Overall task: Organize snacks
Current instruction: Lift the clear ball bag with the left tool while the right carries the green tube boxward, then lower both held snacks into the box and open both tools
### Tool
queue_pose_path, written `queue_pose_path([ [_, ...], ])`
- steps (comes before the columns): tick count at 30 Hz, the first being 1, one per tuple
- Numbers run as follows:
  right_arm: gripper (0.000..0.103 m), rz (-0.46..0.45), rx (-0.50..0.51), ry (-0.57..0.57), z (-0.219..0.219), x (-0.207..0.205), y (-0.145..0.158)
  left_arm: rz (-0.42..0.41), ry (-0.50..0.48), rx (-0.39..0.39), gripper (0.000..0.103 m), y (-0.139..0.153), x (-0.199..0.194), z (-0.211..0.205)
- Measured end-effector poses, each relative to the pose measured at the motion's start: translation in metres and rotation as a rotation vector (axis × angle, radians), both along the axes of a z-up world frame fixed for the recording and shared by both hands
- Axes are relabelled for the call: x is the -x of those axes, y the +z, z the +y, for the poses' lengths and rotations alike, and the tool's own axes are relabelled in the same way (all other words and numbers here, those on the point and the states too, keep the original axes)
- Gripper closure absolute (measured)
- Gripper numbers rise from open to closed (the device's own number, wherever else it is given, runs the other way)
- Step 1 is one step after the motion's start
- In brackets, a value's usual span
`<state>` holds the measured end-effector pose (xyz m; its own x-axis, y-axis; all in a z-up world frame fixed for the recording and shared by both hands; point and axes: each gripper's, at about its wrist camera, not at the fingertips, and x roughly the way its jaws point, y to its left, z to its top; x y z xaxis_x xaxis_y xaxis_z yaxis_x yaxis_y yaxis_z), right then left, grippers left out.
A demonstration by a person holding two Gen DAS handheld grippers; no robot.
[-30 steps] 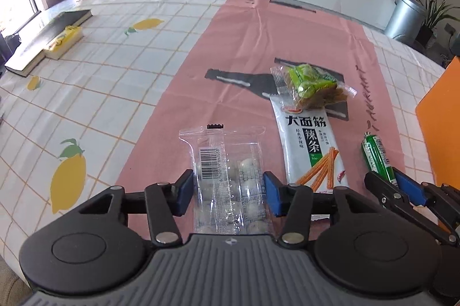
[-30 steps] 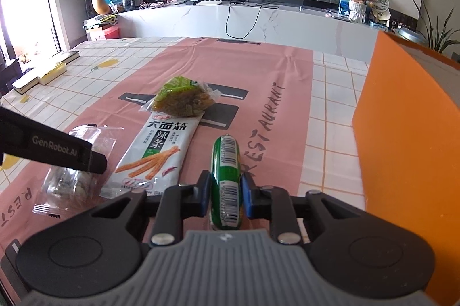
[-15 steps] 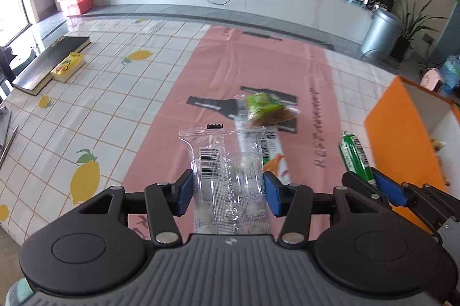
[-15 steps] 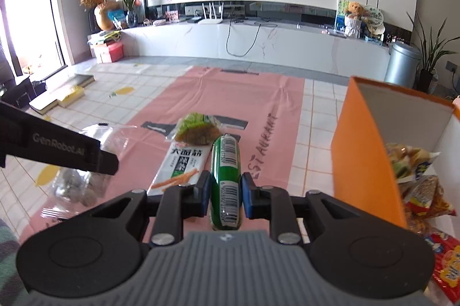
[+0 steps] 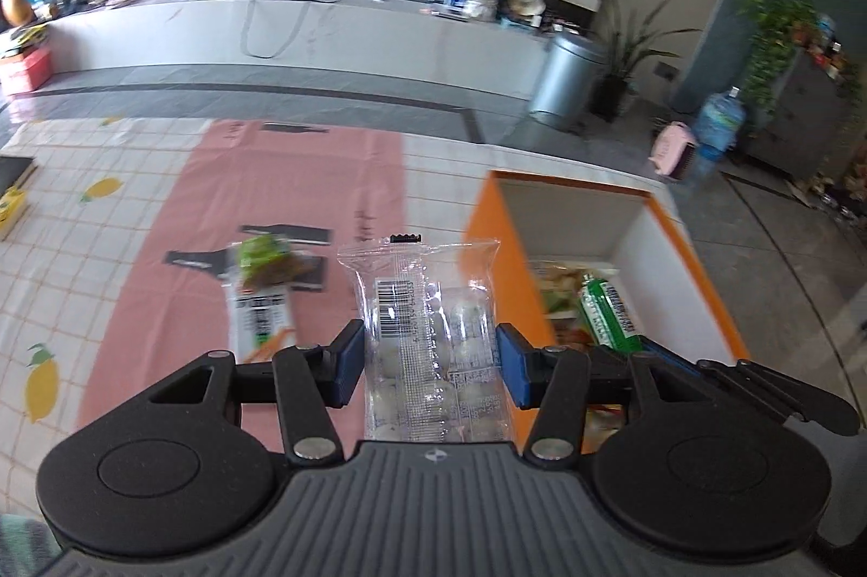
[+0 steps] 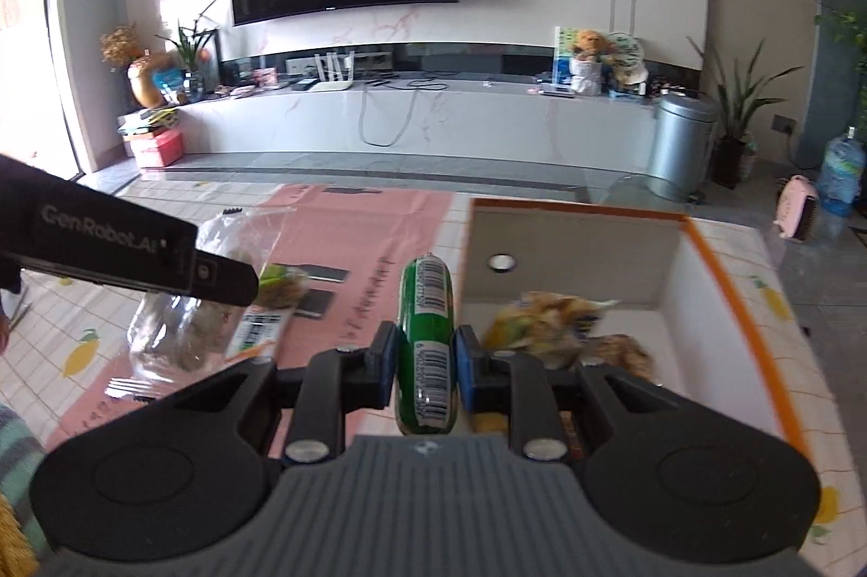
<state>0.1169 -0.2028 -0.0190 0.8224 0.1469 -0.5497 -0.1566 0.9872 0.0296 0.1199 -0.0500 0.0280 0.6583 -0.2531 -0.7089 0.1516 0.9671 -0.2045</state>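
Note:
My left gripper (image 5: pixel 428 363) is shut on a clear packet of white round sweets (image 5: pixel 428 338), held up in the air left of the orange box (image 5: pixel 490 252). The same packet (image 6: pixel 179 328) hangs at the left of the right wrist view. My right gripper (image 6: pixel 422 360) is shut on a green sausage stick (image 6: pixel 425 338), lifted beside the near left wall of the orange box (image 6: pixel 720 273); the stick (image 5: pixel 604 314) also shows over the box in the left wrist view. Several snack bags (image 6: pixel 547 317) lie inside the box.
On the pink table runner (image 5: pixel 303 176) lie a white spicy-strip packet (image 5: pixel 260 317) and a green-topped snack bag (image 5: pixel 265 260). A book (image 5: pixel 13 176) lies at the table's far left. A silver bin (image 5: pixel 569 81) stands on the floor beyond the table.
Both grippers rose from the table with their snacks and swung right toward the orange box, whose inside has come into view. The two packets on the runner stayed put.

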Motion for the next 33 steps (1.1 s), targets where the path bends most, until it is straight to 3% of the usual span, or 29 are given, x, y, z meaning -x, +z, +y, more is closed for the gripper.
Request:
queue_pose_path([
  [7,0.084,0.041,0.028,-0.044,-0.060,0.009,0.005,0.025,-0.159,0.021,0.045,-0.001,-0.011,-0.063],
  [13,0.084,0.126,0.054,-0.066,-0.100,-0.004,-0.004,0.106,-0.249,-0.023,0.045,-0.020,-0.032,-0.105],
  [27,0.084,0.312,0.066,0.016,-0.132,-0.064,-0.030,0.292,-0.308,-0.139,0.044,-0.060,-0.074,-0.156],
  [33,0.084,0.379,0.097,0.096,-0.129,-0.084,-0.039,0.349,-0.332,-0.235,0.044,-0.069,-0.088,-0.172],
])
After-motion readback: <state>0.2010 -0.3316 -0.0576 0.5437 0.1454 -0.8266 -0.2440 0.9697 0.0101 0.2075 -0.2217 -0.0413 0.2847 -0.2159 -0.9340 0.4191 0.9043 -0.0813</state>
